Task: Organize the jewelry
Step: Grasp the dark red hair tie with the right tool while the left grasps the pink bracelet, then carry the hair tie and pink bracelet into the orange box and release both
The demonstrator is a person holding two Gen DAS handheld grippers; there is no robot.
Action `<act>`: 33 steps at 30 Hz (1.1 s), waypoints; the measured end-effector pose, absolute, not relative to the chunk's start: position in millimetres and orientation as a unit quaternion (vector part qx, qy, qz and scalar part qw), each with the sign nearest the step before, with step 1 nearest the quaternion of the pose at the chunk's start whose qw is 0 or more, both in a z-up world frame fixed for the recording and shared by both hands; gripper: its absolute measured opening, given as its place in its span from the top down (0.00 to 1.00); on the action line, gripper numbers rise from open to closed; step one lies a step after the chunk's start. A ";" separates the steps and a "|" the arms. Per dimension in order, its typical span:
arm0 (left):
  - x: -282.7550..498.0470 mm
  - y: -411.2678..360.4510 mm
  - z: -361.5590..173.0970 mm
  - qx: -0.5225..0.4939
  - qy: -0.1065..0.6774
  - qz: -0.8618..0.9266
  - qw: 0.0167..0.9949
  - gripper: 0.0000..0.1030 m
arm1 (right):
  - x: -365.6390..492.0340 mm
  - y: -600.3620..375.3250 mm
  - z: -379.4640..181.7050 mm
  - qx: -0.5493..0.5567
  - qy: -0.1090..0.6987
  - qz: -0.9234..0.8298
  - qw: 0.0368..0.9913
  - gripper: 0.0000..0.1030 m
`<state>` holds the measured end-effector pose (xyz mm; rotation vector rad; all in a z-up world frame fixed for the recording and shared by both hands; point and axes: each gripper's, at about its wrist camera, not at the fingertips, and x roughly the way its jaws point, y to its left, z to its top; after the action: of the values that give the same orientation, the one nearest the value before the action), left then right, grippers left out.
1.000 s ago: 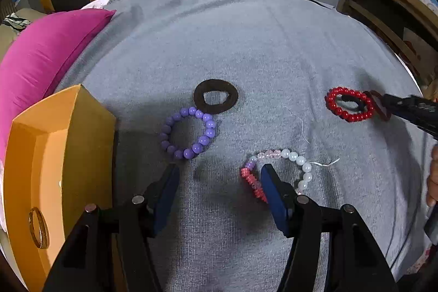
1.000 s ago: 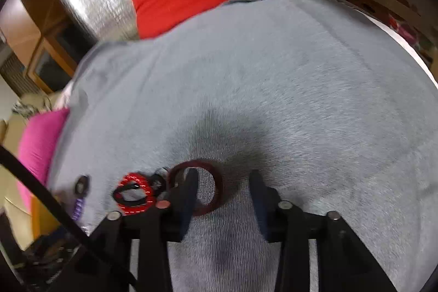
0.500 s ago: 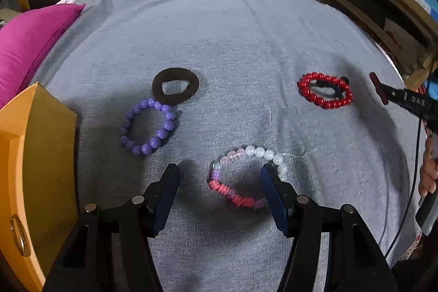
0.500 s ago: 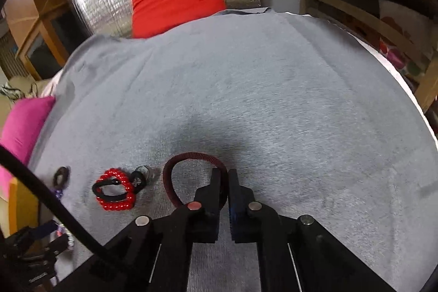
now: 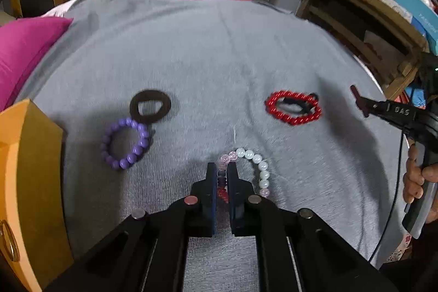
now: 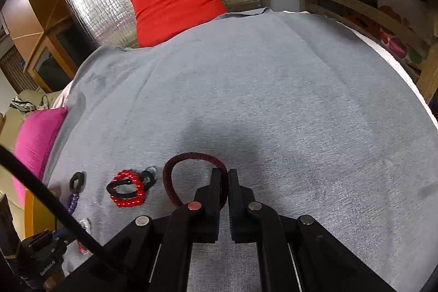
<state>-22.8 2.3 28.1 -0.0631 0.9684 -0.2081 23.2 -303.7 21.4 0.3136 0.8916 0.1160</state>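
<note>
left view: left claw [image 5: 221, 177] pinched tight on the mixed bead bracelet [image 5: 247, 171], w/ the orange box [image 5: 32, 155] off to its left; lift slow. right view: right claw [image 6: 224, 179] clamped on the maroon band [image 6: 189, 177]; keep it pinched.

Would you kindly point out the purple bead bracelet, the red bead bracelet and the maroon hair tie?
purple bead bracelet [image 5: 142, 137], left wrist view, bead on its right side
red bead bracelet [image 5: 284, 119], left wrist view, beads on near edge
maroon hair tie [image 6: 191, 155], right wrist view, top of loop
</note>
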 end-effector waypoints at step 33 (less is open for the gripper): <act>-96.2 69.2 126.8 -0.107 0.346 -0.089 0.928 0.93 | -15.6 -224.6 65.5 0.138 0.372 0.175 0.901 0.95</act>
<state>-96.2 69.2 126.8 -0.2185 0.7101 -0.1830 -15.6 -224.6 65.5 0.2860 0.7704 0.3619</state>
